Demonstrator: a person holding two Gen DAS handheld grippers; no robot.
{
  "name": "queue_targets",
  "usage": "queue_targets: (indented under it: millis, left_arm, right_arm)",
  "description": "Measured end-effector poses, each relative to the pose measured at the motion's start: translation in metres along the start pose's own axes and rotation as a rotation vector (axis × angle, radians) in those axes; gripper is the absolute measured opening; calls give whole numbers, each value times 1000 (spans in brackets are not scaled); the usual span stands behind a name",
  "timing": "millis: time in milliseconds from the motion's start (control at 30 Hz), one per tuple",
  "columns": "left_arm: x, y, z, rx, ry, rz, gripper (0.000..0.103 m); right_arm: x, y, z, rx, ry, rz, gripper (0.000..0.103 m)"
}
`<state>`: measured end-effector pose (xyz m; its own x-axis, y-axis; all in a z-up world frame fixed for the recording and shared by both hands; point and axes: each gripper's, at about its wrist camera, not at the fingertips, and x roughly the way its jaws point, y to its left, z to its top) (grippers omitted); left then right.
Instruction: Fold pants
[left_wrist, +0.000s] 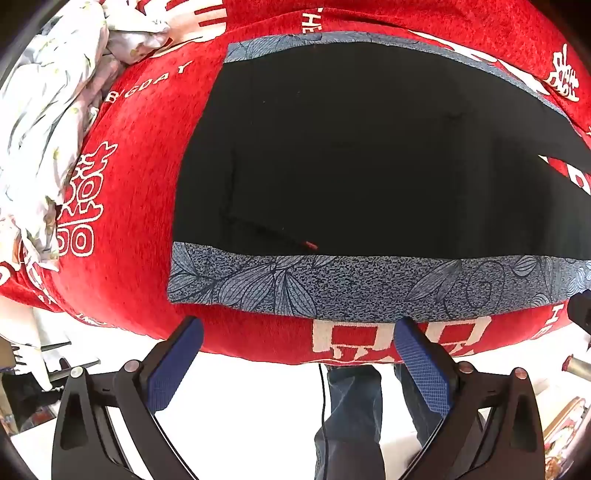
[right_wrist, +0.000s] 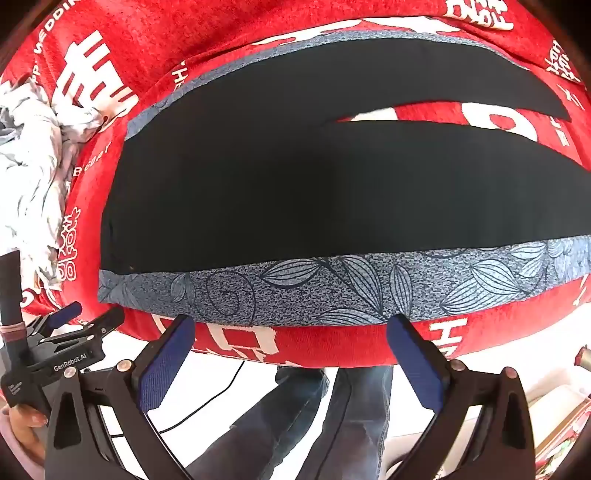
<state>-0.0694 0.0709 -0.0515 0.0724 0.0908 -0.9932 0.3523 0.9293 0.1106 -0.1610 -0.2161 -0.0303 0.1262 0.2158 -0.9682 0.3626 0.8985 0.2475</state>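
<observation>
Black pants (left_wrist: 351, 155) with a blue-grey leaf-patterned side stripe (left_wrist: 332, 291) lie flat on a red blanket (left_wrist: 140, 192), waist to the left, legs running right. In the right wrist view the pants (right_wrist: 295, 199) show both legs spread apart, with the stripe (right_wrist: 332, 291) along the near edge. My left gripper (left_wrist: 299, 328) is open and empty, just short of the near stripe at the blanket's front edge. My right gripper (right_wrist: 291, 326) is open and empty, at the same near edge. The left gripper also shows in the right wrist view (right_wrist: 74, 314).
A crumpled white floral sheet (left_wrist: 48, 122) lies at the left on the blanket, also in the right wrist view (right_wrist: 33, 177). The person's jeans-clad legs (right_wrist: 332, 413) and a cable (left_wrist: 323, 398) are below the blanket's front edge. Clutter sits at the right floor edge (left_wrist: 565, 417).
</observation>
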Motion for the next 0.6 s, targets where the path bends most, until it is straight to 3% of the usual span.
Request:
queue_targets:
  millis: [300, 600]
  left_arm:
    - [5, 4, -3, -1, 11, 2, 103]
    - [12, 10, -4, -27, 27, -27, 103]
  right_arm:
    - [7, -1, 8, 3, 10, 2, 103]
    - [15, 5, -7, 18, 9, 12, 103]
